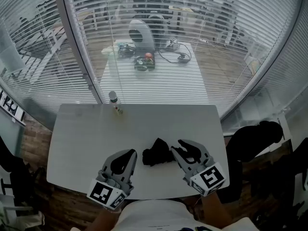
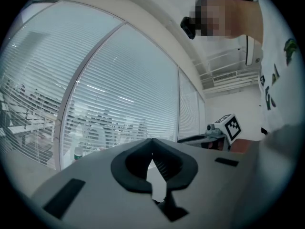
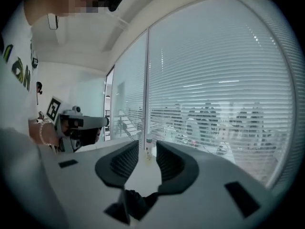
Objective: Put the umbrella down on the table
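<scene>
Black folded fabric umbrella (image 1: 158,152) lies released on the white desk (image 1: 77,129) near its front edge, between the clenched, empty left gripper (image 1: 132,153) and the right gripper (image 1: 181,147), whose parted jaws hold nothing, so placing looks done and only withdrawal remains.

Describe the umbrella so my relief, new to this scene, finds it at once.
Start at the white rectangular table in front of the slatted window blinds. Near its front edge, between the left gripper and the right gripper, lies the black folded fabric umbrella. It is a dark crumpled bundle, unlike the small pale bottle standing at the far edge.
</scene>
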`<state>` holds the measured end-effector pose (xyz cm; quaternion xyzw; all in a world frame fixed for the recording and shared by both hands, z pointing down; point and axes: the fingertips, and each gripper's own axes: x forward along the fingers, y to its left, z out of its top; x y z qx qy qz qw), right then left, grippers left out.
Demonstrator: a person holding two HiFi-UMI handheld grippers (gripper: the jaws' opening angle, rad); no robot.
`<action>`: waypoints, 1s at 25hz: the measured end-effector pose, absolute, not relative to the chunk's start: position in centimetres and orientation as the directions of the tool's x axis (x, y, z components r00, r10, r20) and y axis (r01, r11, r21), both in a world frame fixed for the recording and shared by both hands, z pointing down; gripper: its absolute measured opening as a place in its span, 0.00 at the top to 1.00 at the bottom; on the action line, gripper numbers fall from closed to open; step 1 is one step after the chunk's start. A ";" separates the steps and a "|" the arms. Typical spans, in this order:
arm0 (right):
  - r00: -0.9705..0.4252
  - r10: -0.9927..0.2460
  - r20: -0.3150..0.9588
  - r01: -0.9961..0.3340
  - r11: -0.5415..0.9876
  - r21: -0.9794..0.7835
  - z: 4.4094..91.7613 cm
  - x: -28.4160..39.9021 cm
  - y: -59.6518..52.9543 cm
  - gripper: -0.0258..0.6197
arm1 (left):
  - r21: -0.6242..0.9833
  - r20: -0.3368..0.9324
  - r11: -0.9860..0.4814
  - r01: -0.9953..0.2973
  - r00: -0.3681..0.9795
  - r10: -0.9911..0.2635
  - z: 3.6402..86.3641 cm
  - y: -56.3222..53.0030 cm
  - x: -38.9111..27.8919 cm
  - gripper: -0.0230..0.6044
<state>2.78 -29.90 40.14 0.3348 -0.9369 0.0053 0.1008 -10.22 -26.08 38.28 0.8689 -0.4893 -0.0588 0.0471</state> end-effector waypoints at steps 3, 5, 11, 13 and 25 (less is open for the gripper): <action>-0.755 -0.636 0.160 -0.637 0.769 0.047 39.2 2.9 -29.5 0.82 | 0.138 -0.054 -0.513 -0.847 0.511 -0.858 38.5 -26.2 -10.2 0.94; -0.760 -0.636 0.136 -0.636 0.770 0.048 38.6 2.8 -29.1 0.85 | 0.138 -0.052 -0.512 -0.848 0.510 -0.859 38.6 -26.3 -10.2 0.94; -0.753 -0.652 0.090 -0.649 0.758 0.066 37.4 3.2 -28.2 0.90 | 0.148 -0.045 -0.516 -0.844 0.515 -0.856 38.5 -26.5 -10.3 0.94; -0.742 -0.664 0.087 -0.660 0.747 0.076 37.3 3.5 -28.0 0.92 | 0.150 -0.048 -0.519 -0.842 0.518 -0.854 38.5 -26.5 -10.3 0.94; -0.727 -0.680 0.097 -0.674 0.733 0.088 37.4 3.9 -28.2 0.93 | 0.149 -0.047 -0.525 -0.838 0.524 -0.850 38.3 -26.7 -10.0 0.94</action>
